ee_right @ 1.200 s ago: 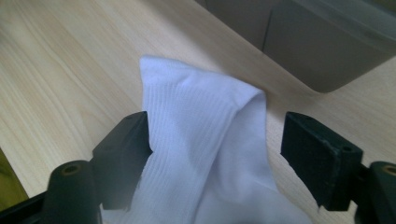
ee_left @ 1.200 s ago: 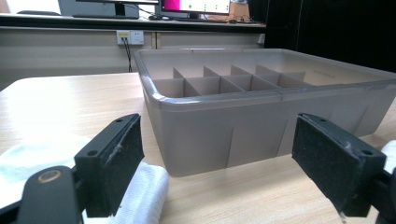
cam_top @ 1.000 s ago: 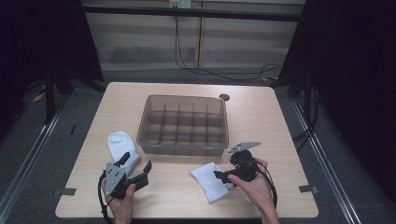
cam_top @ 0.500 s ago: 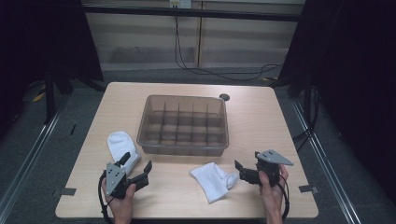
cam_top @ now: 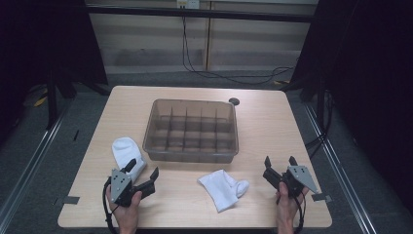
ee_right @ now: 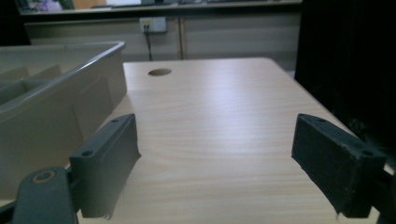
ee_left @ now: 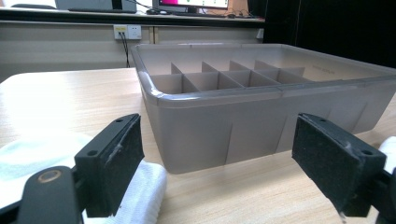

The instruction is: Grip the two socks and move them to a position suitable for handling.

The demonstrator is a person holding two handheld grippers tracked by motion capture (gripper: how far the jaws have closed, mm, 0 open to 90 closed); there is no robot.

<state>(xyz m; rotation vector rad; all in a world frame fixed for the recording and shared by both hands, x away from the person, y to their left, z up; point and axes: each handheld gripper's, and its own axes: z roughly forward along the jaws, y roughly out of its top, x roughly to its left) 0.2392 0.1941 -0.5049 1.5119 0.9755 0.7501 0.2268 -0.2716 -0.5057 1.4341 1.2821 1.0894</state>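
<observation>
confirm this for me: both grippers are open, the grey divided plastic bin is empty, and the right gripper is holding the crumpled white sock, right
Not quite. In the high view the right gripper holds nothing: the crumpled white sock lies on the table apart from it. Both grippers are open and the grey divided plastic bin is empty.

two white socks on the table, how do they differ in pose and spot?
The left sock lies fairly smooth and lengthwise, close by the bin's front left corner, just ahead of the left gripper. The middle sock is folded over and rumpled, in front of the bin, apart from both grippers. Both are white and rest on the table, ungripped.
</observation>
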